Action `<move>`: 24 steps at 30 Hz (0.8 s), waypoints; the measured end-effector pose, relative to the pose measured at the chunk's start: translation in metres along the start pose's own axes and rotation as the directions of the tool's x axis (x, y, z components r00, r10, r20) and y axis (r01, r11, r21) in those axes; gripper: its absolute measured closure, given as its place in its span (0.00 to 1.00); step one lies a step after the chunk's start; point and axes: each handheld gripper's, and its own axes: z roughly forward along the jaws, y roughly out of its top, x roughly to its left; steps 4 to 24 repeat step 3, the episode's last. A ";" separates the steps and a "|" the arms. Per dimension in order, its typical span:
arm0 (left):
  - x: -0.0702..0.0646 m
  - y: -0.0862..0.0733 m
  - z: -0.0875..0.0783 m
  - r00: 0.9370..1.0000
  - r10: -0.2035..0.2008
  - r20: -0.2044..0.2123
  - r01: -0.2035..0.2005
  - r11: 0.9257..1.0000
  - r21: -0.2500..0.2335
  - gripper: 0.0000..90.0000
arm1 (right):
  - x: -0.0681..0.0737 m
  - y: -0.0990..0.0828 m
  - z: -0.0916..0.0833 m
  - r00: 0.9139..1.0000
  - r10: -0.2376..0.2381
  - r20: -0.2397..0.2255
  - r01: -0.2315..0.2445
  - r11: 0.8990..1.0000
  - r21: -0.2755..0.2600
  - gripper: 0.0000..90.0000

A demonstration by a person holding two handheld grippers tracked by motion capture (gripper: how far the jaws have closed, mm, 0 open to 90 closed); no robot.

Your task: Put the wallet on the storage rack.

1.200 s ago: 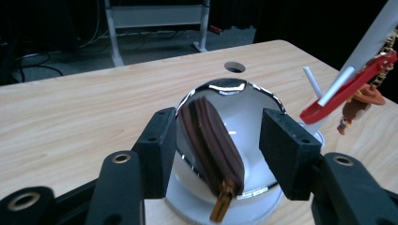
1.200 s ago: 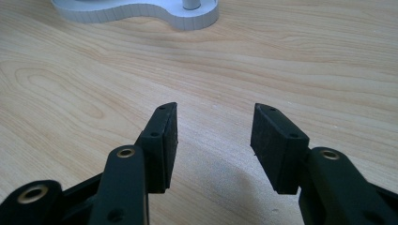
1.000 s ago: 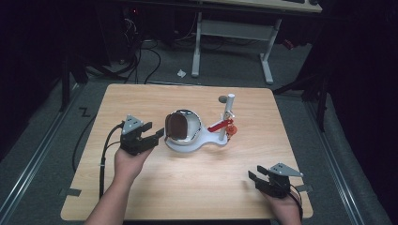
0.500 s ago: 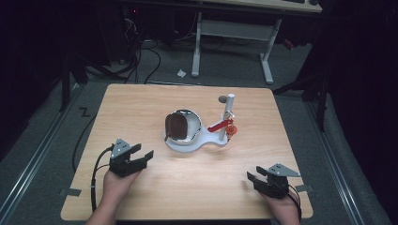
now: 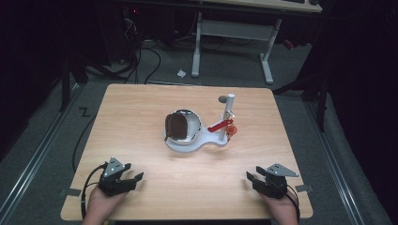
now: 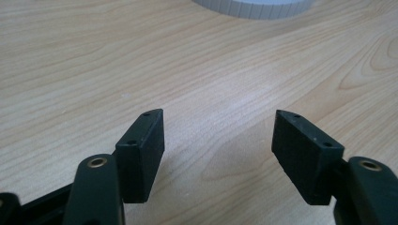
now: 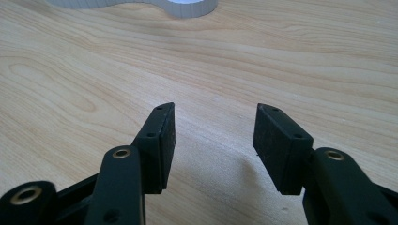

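Note:
A white stand [image 5: 187,144] sits at the middle of the wooden table [image 5: 136,108]. It carries a shiny metal bowl [image 5: 182,125] tipped on its side, a red lever [image 5: 219,125] and a white post [image 5: 230,104]. My left gripper [image 5: 135,180] rests low at the near left, well apart from the stand. Its jaws are open over bare wood [image 6: 218,122] and have just been opening. My right gripper [image 5: 252,181] lies at the near right, open with nothing between its jaws [image 7: 213,112], which also widened just now. The stand's edge shows far off [image 6: 253,7] [image 7: 187,5].
Behind the table, a white desk frame [image 5: 234,33] stands on the grey floor, with cables [image 5: 141,56] at the back left. Tape marks [image 5: 68,191] lie near the front corners. Both hands sit close to the table's near edge.
My left hand has drawn back from beside the bowl and come down to the near left of the table. My right hand has stayed where it was.

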 end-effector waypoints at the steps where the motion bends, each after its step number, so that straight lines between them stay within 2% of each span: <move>1: 0.000 0.000 0.000 1.000 -0.001 0.001 0.001 1.000 0.001 0.39 | 0.001 0.000 0.001 1.000 -0.005 0.002 0.005 1.000 0.003 0.55; 24: 0.001 0.000 0.000 1.000 -0.007 0.002 0.007 1.000 -0.003 0.39 | 0.003 0.000 0.002 1.000 -0.012 0.001 0.012 1.000 0.008 0.55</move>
